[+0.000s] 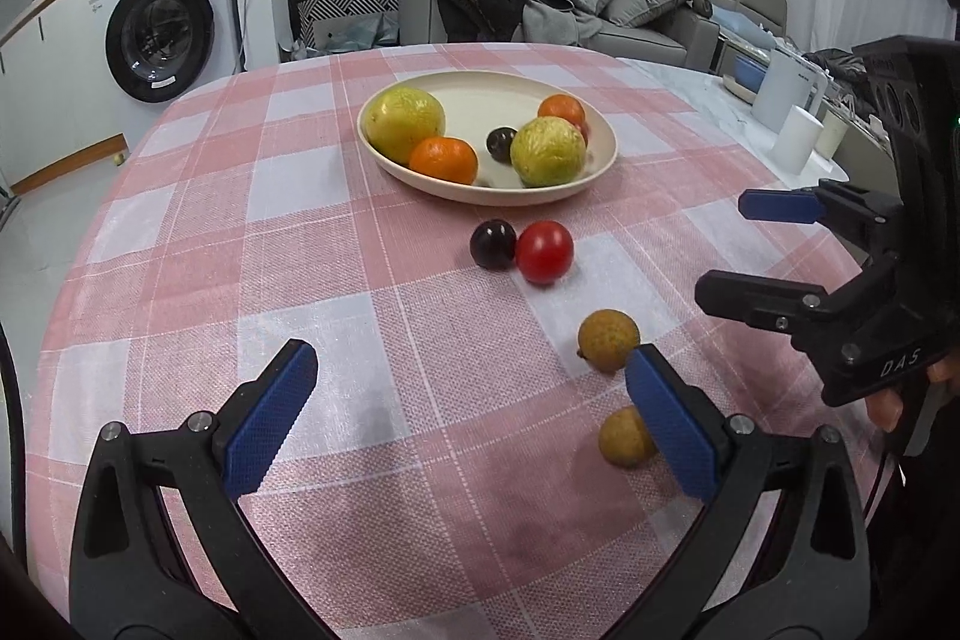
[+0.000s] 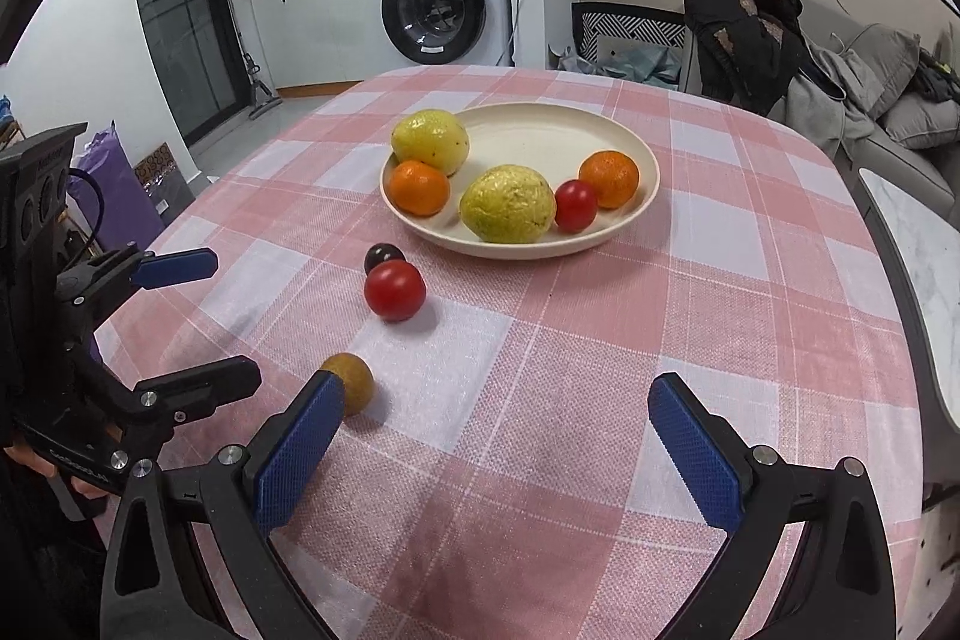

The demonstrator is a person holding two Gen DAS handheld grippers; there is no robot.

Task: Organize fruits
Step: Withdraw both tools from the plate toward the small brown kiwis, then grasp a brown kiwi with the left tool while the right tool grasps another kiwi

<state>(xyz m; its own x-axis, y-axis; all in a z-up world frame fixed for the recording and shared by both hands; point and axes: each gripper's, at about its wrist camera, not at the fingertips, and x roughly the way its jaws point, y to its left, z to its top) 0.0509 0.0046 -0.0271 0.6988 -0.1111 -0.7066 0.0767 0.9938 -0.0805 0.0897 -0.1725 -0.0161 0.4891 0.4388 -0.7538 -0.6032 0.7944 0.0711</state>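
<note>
Six fruits in the cream plate [image 2: 645, 160] at mid-bench [image 2: 750, 280]: two yellow-green guavas [image 2: 507, 203], two oranges [image 2: 419, 187], one dark plum [image 1: 501, 143], one small tomato [image 2: 575, 205]. Four more loose on the checked cloth nearer the claws: dark plum [image 1: 492, 244] touching red tomato [image 1: 544, 252], then two brown longans [image 1: 608, 340], the nearer one [image 1: 624, 437] partly behind a blue pad. Left claw [image 1: 471, 418] spread wide and holding nothing above the cloth; right claw [image 2: 498, 439] likewise wide and bare.
</note>
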